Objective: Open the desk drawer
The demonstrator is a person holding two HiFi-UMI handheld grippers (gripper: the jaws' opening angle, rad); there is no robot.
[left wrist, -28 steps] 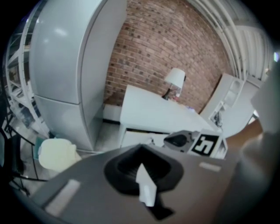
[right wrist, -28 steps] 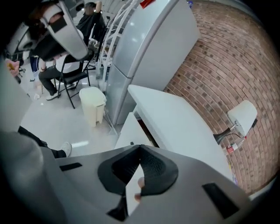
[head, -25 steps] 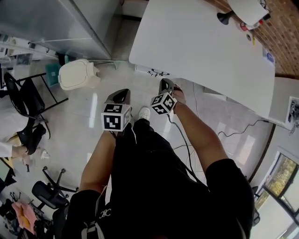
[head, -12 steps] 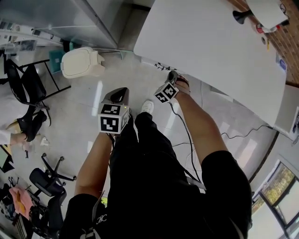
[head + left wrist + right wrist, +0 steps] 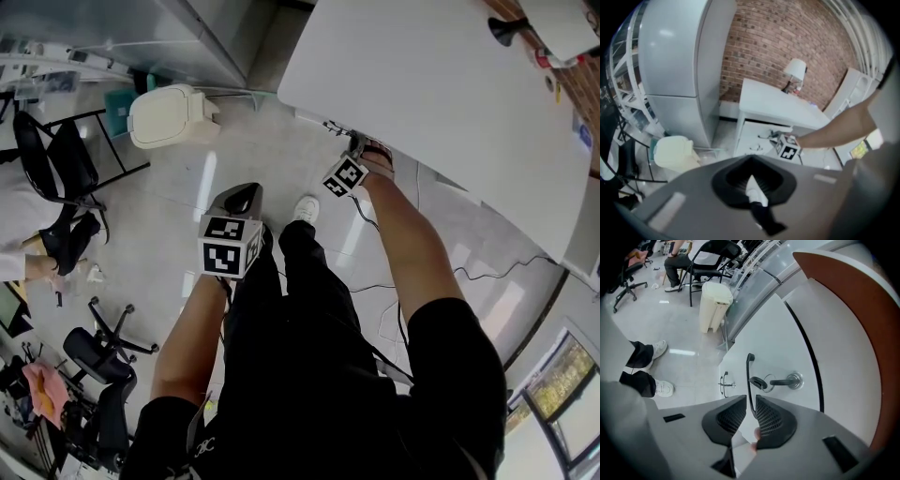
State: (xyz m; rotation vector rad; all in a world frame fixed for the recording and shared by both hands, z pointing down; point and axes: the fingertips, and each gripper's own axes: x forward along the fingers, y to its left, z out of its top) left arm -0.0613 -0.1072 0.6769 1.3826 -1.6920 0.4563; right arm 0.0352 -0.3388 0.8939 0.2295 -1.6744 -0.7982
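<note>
The white desk (image 5: 450, 84) fills the upper right of the head view. Its white drawer front (image 5: 787, 333) carries a thin black handle (image 5: 749, 376), with a key in a lock (image 5: 787, 380) beside it. My right gripper (image 5: 751, 411) is up against the drawer under the desk edge (image 5: 356, 142). Its jaws are drawn in close, with the handle running between the pads. My left gripper (image 5: 241, 194) hangs back over the floor beside the person's leg. It is shut with nothing in it (image 5: 751, 161). The left gripper view shows the desk (image 5: 773, 101) ahead.
A cream waste bin (image 5: 167, 114) stands on the floor left of the desk, by a grey cabinet (image 5: 112, 28). Black chairs (image 5: 66, 169) and a rolling chair (image 5: 98, 361) are at the left. A cable (image 5: 478, 272) trails on the floor. A lower drawer handle (image 5: 724, 380) is visible.
My right gripper has moved forward and up to the desk front, reaching the drawer handle. The left gripper has stayed about where it was.
</note>
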